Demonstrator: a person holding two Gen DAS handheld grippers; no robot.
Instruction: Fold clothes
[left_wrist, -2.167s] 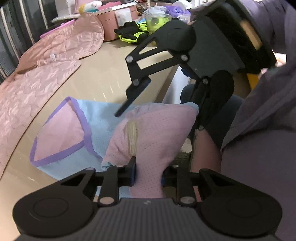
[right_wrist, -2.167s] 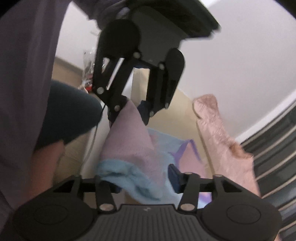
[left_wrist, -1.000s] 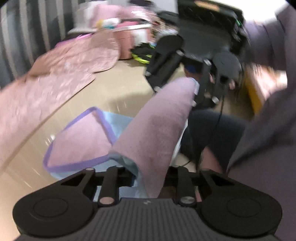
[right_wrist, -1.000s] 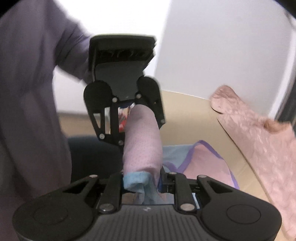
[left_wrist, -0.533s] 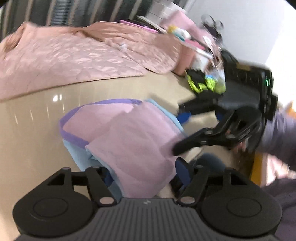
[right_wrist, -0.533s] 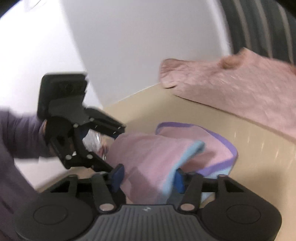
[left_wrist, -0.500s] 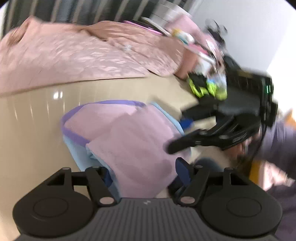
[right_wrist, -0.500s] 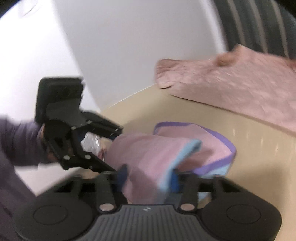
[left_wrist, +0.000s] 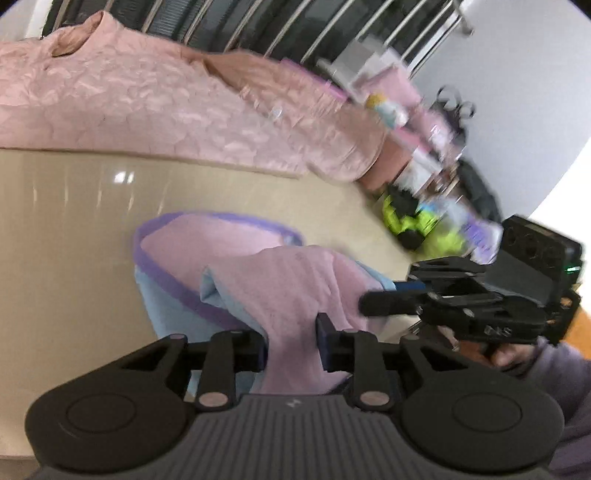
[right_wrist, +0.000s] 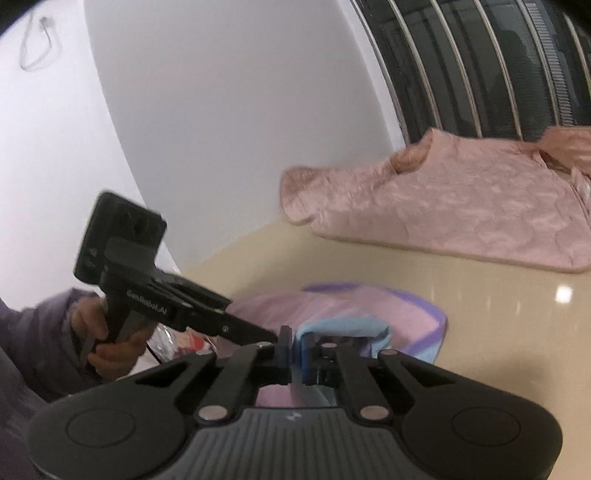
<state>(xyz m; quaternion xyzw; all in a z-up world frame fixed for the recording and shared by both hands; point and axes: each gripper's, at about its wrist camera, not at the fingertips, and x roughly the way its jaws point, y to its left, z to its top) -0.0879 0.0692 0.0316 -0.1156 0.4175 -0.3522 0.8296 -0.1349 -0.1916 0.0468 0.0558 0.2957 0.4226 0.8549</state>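
1. The small pink and blue shirt (left_wrist: 236, 254) lies on the shiny tan counter (left_wrist: 74, 229), partly folded over itself.
2. The left tool (left_wrist: 291, 338) pinches a bunch of the shirt's pink cloth between its two fingers.
3. The right tool (right_wrist: 293, 345) is almost closed, with the shirt's blue edge squeezed in it.
4. A big pink quilted jacket (right_wrist: 461, 199) lies farther back on the counter.

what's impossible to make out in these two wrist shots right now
- Left wrist view: clutter at the table's far end is motion-blurred; items unidentifiable.
- Left wrist view: right gripper seen side-on, its grip unreadable.
- Right wrist view: garment near edge hidden behind right gripper.
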